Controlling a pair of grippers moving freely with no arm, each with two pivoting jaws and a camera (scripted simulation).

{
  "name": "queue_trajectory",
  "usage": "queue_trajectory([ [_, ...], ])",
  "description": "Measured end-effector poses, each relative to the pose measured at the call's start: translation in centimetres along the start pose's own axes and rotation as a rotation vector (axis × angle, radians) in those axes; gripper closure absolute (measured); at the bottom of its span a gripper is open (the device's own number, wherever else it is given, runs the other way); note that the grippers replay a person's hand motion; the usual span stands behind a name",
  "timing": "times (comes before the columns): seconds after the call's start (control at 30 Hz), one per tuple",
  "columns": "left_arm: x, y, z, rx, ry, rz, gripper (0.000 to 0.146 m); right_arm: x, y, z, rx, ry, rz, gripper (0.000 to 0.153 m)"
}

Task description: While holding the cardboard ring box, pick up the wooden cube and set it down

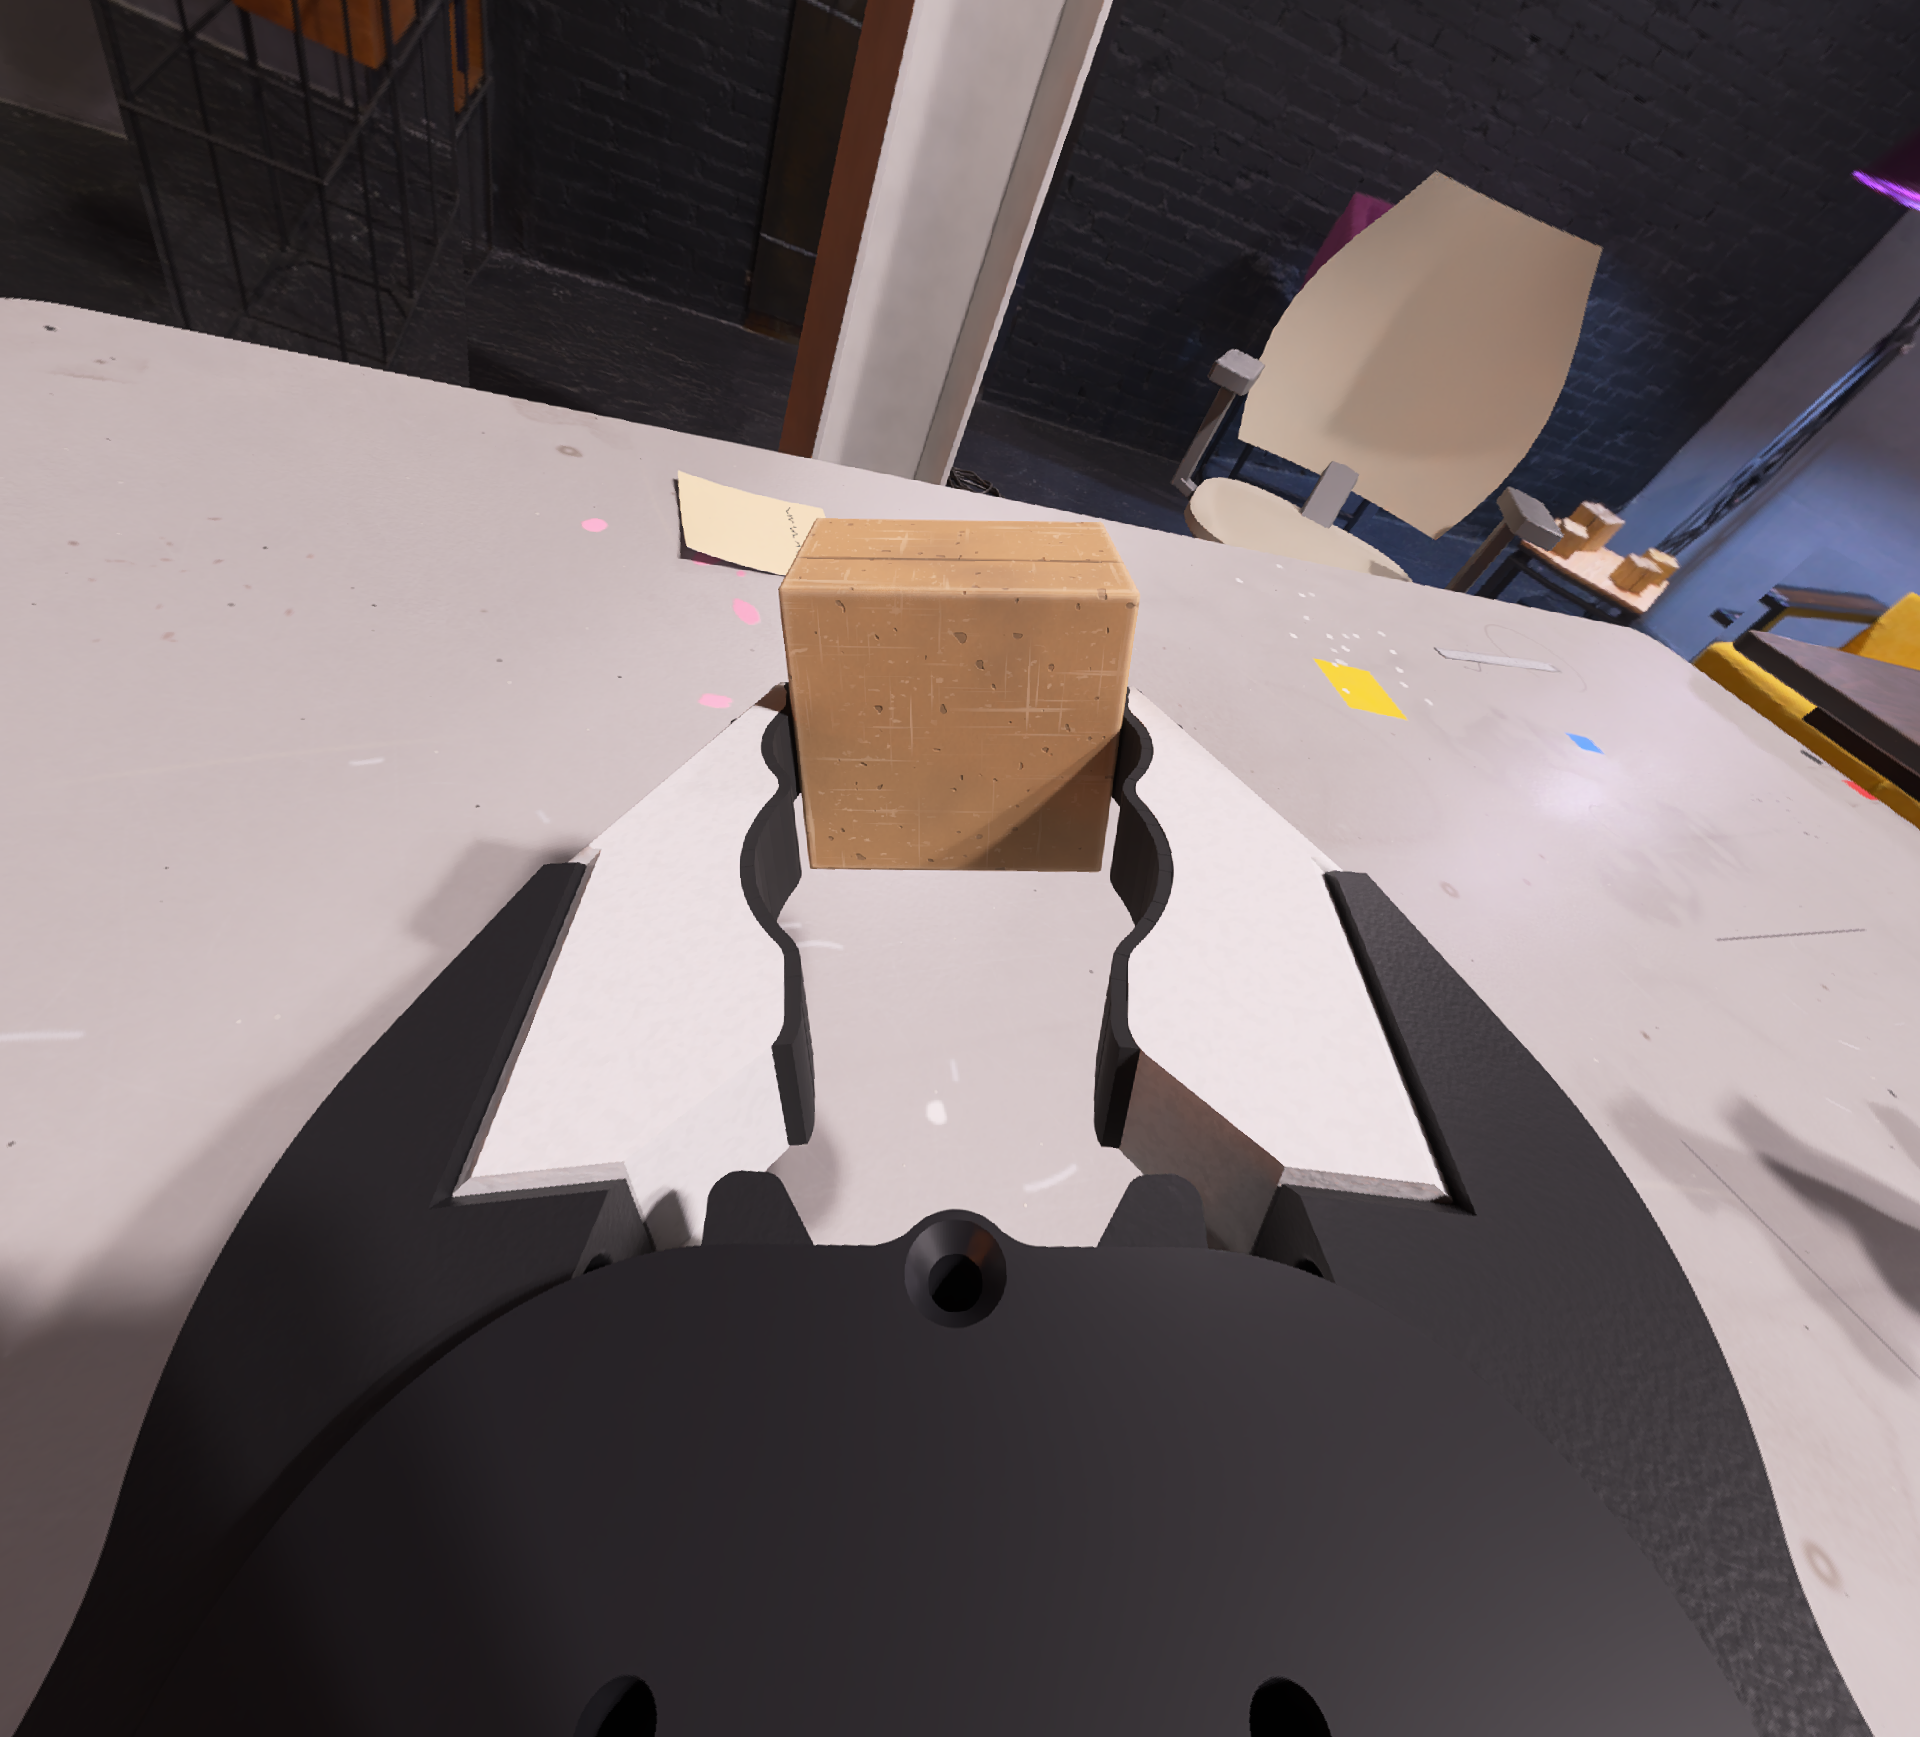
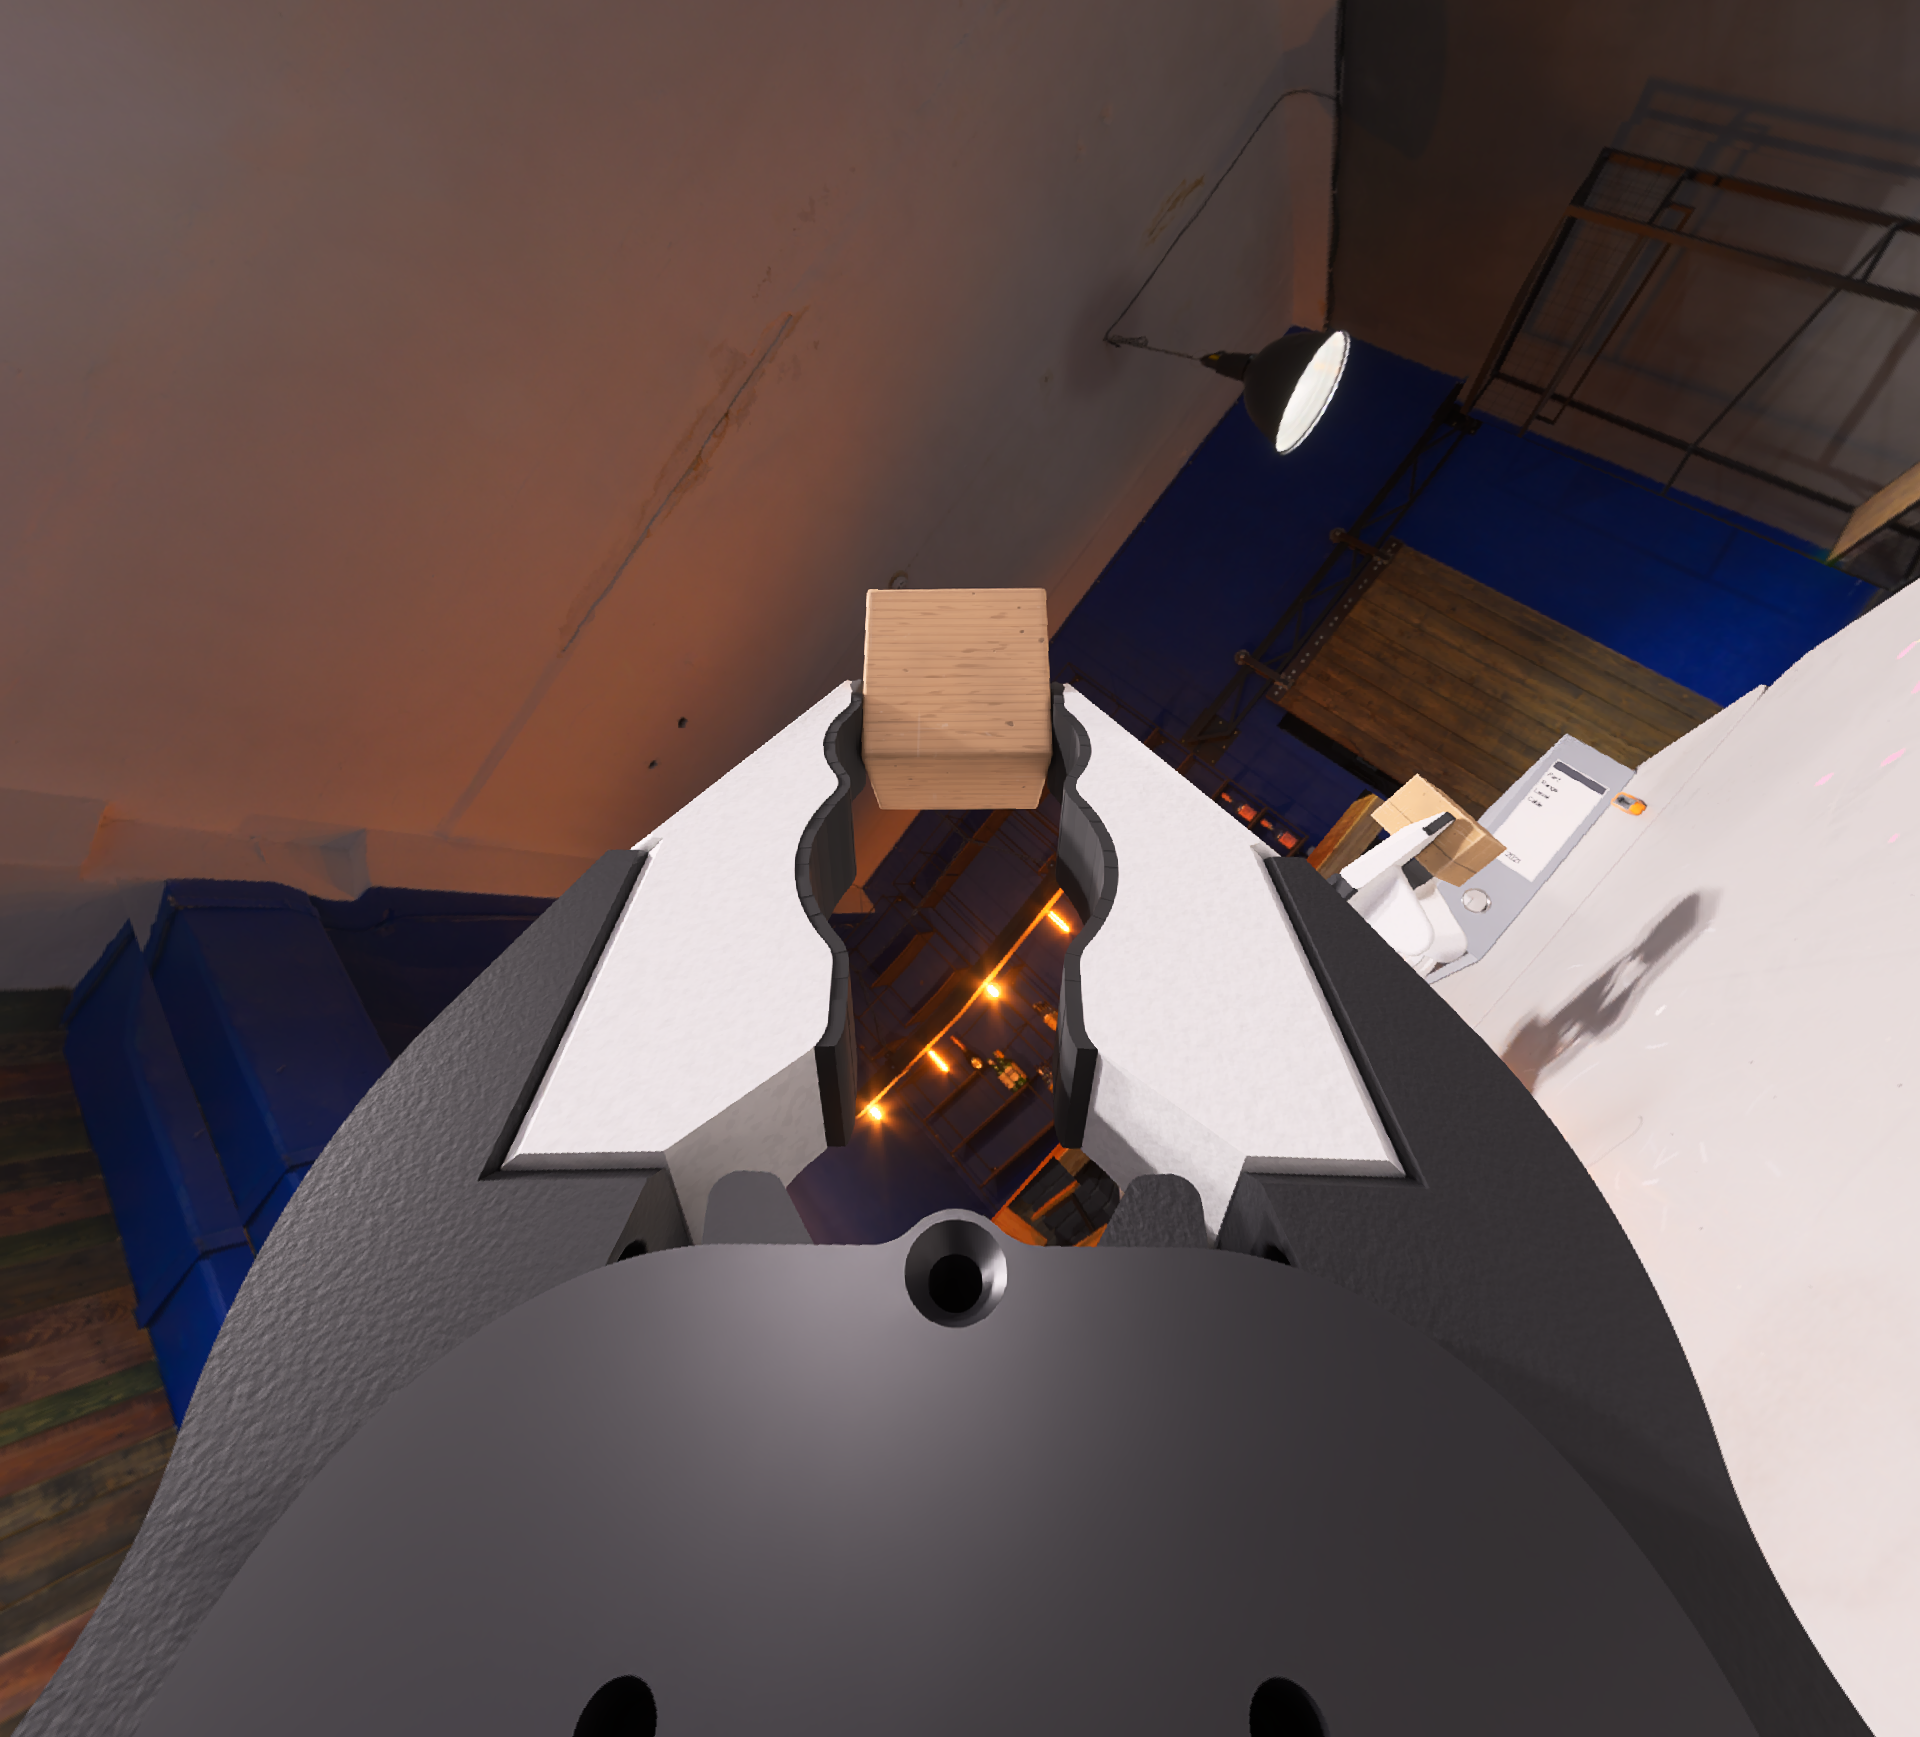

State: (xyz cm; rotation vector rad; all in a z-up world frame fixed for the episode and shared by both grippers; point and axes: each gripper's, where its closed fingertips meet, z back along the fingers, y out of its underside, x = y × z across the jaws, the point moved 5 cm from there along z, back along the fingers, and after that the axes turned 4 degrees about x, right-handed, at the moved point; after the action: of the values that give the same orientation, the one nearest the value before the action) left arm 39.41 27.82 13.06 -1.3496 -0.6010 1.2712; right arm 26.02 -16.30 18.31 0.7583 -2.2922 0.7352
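My left gripper [image 1: 956, 773] clamped the cardboard ring box [image 1: 956, 700] at frame centre, above the table [image 1: 312, 648]. My right gripper [image 2: 956, 752] pinched the wooden cube [image 2: 956, 695] aloft, the table [image 2: 1766, 960] lying lower right.

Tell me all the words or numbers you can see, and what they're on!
Cream paper behind the cardboard box: a small dark scribble at its edge, too small to read.
Grey panel far off in the right wrist view: a few dark lines, too small to read.
Cardboard box and wooden cube: no writing.
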Motion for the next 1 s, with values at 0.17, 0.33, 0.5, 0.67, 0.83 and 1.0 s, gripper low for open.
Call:
queue_trajectory([
  [0.17, 0.0, 0.1, -0.08, 0.005, -0.002, -0.002, 0.087, -0.16, -0.25, 0.51, -0.019, -0.007, -0.007, 0.118],
  [0.33, 0.02, 0.24, -0.18, 0.012, -0.005, -0.005, 0.087, -0.36, -0.28, 0.76, -0.015, -0.006, -0.011, 0.118],
  [0.5, 0.0, 0.35, -0.26, 0.018, -0.007, -0.006, 0.087, -0.51, -0.26, 0.92, -0.02, -0.014, -0.024, 0.118],
  [0.67, -0.06, 0.43, -0.33, 0.023, -0.006, -0.009, 0.087, -0.6, -0.46, 1.02, -0.024, -0.015, -0.024, 0.118],
  [0.83, -0.04, 0.48, -0.36, 0.026, -0.005, -0.006, 0.087, -0.6, -0.44, 0.88, -0.019, -0.011, -0.022, 0.118],
  [1.0, -0.03, 0.5, -0.38, 0.027, -0.004, -0.006, 0.087, -0.66, -0.49, 0.77, -0.016, -0.002, -0.019, 0.118],
])
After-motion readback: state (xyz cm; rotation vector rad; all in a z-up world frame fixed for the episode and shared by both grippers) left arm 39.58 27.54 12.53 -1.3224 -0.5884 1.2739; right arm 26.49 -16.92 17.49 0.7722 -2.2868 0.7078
